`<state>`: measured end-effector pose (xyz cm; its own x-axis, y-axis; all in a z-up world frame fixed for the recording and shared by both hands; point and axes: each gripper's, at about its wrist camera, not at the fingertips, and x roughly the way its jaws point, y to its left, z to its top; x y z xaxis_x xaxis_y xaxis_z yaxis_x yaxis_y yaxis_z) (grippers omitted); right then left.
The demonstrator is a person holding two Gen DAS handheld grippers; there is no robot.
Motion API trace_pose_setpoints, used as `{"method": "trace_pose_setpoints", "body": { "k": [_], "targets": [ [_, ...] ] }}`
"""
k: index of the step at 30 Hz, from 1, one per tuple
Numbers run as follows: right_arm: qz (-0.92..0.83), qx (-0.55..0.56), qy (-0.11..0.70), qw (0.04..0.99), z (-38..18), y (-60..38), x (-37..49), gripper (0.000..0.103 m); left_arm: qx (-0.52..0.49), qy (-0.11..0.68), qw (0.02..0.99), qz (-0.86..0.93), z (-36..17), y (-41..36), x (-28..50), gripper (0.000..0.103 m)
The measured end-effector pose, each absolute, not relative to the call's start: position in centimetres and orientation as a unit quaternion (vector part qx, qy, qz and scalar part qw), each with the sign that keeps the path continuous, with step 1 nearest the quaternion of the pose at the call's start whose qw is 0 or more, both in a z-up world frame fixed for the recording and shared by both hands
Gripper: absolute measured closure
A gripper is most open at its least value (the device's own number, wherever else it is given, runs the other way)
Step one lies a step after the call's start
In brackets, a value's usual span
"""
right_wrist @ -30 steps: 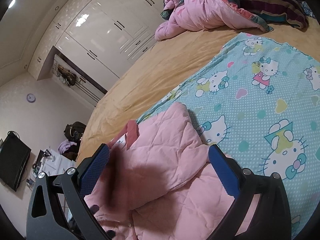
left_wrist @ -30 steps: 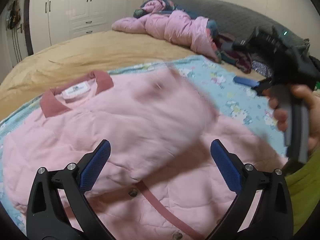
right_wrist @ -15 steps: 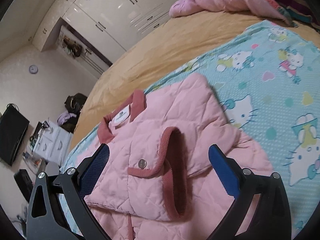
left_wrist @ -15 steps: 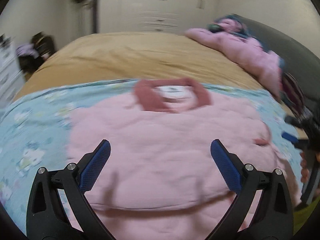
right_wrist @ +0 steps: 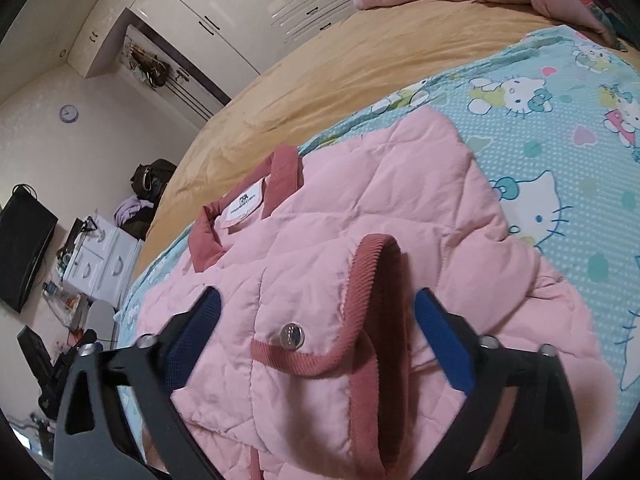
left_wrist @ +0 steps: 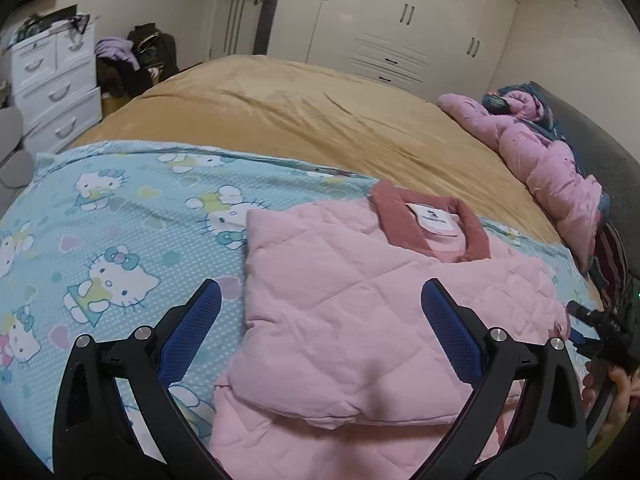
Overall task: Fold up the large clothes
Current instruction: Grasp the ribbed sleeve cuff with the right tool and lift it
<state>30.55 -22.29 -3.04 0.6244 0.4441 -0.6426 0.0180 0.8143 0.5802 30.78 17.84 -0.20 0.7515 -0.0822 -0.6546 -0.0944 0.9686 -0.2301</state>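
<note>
A pink quilted jacket (left_wrist: pixel 360 304) with a dark pink collar (left_wrist: pixel 428 224) lies on a Hello Kitty sheet (left_wrist: pixel 120 240). Both sleeves are folded across its body. My left gripper (left_wrist: pixel 320 320) is open and empty, above the jacket's left folded edge. My right gripper (right_wrist: pixel 316 332) is open and empty, low over the folded sleeve, whose ribbed cuff (right_wrist: pixel 376 280) and snap button (right_wrist: pixel 292 336) sit between the jaws. The jacket fills the right wrist view (right_wrist: pixel 360 208). The right gripper also shows at the right edge of the left wrist view (left_wrist: pixel 600 340).
The sheet (right_wrist: pixel 560 128) covers a tan bed (left_wrist: pixel 300 120). A pink duvet (left_wrist: pixel 552 160) is heaped at the head end. A white drawer unit (left_wrist: pixel 56 84) and wardrobes (left_wrist: pixel 400 28) stand beyond the bed.
The left gripper has swung left and now faces the jacket's left side. The right gripper has moved closer over the folded sleeve cuff. The sleeve lies settled across the body.
</note>
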Motion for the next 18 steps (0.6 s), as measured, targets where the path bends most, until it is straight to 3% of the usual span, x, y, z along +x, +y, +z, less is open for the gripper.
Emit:
{"method": "trace_pose_setpoints", "body": {
  "k": [2,4,6,18],
  "targets": [
    [0.131,0.265,0.415,0.86,-3.1,-21.8,30.9,0.044,-0.126,0.356,0.926,0.008,-0.4,18.1,30.9,0.009],
    [0.127,0.243,0.4,0.875,-2.4,-21.4,30.7,0.079,-0.124,0.359,0.925,0.013,-0.6,18.2,31.0,0.009],
    [0.126,0.208,0.372,0.895,-0.8,-21.0,30.3,0.094,-0.124,0.36,0.925,0.014,-0.7,18.2,31.2,0.009],
    [0.163,0.074,0.248,0.952,9.5,-17.6,30.5,0.096,-0.131,0.361,0.923,-0.019,-0.9,16.3,31.7,0.009]
  ]
}}
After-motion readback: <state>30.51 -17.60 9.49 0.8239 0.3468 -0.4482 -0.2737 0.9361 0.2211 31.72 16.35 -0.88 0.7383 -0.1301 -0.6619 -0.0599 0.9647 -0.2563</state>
